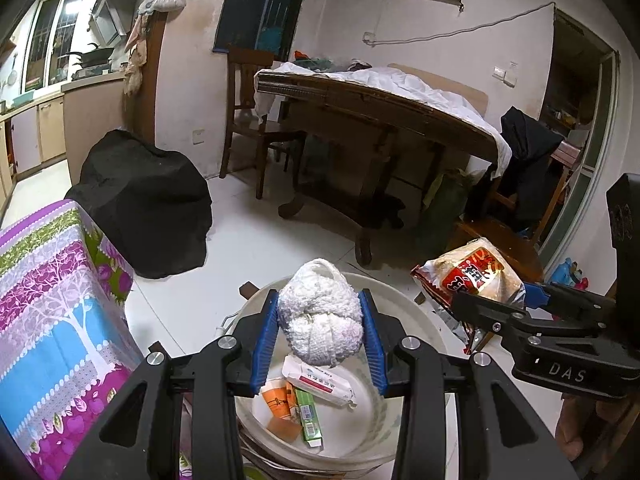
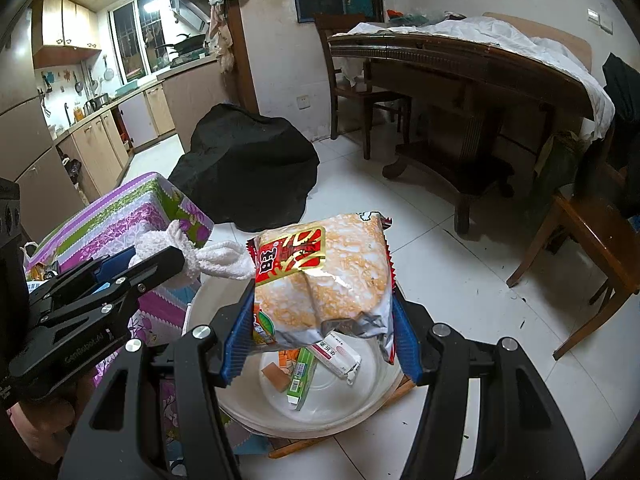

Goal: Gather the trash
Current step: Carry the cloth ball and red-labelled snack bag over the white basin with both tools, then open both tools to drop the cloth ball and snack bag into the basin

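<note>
- Step in hand, as judged: both pieces of trash are gripped and held above the white basin [image 2: 372, 400]; the drop has not been made.
- Left gripper [image 1: 320, 316]: jaws part open, blue pads pressed on both sides of a white cloth ball [image 1: 320, 312]; the ball hangs over the basin's middle.
- Right gripper [image 2: 320, 340]: jaws part open, clamped on the lower end of a snack bag [image 2: 320, 280]; the bag stands above the basin's near rim.
- Next move calls for opening each pair of jaws while the item is inside the rim; the bag may need shifting inward first.
- In the basin: 1 white packet [image 2: 338, 356], 1 green box [image 2: 302, 376], 1 orange wrapper [image 1: 276, 400].
- Writing: large red-and-gold Chinese characters on the bag; red Chinese print on the packet, too small to read; "DAS" on the right gripper's body, seen from the left wrist view.
</note>
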`<state>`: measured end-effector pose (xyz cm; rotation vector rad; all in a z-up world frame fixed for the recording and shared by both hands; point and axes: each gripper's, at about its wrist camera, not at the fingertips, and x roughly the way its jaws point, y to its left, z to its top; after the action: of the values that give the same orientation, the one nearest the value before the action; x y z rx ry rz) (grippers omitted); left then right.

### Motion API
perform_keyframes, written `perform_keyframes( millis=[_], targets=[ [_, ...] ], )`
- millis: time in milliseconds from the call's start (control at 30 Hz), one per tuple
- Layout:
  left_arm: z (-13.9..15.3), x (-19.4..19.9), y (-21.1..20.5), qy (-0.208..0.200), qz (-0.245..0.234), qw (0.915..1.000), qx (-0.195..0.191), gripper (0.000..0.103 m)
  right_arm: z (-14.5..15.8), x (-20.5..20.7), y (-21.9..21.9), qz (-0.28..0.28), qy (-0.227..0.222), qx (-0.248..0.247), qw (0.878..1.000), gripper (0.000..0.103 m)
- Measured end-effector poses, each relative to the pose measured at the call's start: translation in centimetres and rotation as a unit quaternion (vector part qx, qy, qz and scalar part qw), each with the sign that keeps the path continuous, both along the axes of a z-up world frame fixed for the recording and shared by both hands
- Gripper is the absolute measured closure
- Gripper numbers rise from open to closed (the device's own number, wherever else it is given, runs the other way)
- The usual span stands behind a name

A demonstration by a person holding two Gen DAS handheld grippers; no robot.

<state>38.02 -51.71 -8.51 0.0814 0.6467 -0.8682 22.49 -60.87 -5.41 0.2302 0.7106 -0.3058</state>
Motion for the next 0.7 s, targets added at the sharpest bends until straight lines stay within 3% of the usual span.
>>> perform_keyframes(
  millis=[467,600,700],
  targets=[
    [-0.9,0.6,0.1,0.006,0.001,1.0000,0.005,0.062,-0.3,0.1,-0.4,-0.002,0.001,0.001,1.000,0.044],
    [-1.2,0.9,0.3,0.012,0.004,0.9999,0.004,0.041,-0.5,-0.1,-0.8,-0.010,-0.005,0.009,1.000,0.030],
    [-1.4,1.0,0.5,0.012,0.007,0.9999,0.004,0.039,-0.5,-0.3,-1.0,-0.015,-0.008,0.012,1.000,0.030]
  ],
)
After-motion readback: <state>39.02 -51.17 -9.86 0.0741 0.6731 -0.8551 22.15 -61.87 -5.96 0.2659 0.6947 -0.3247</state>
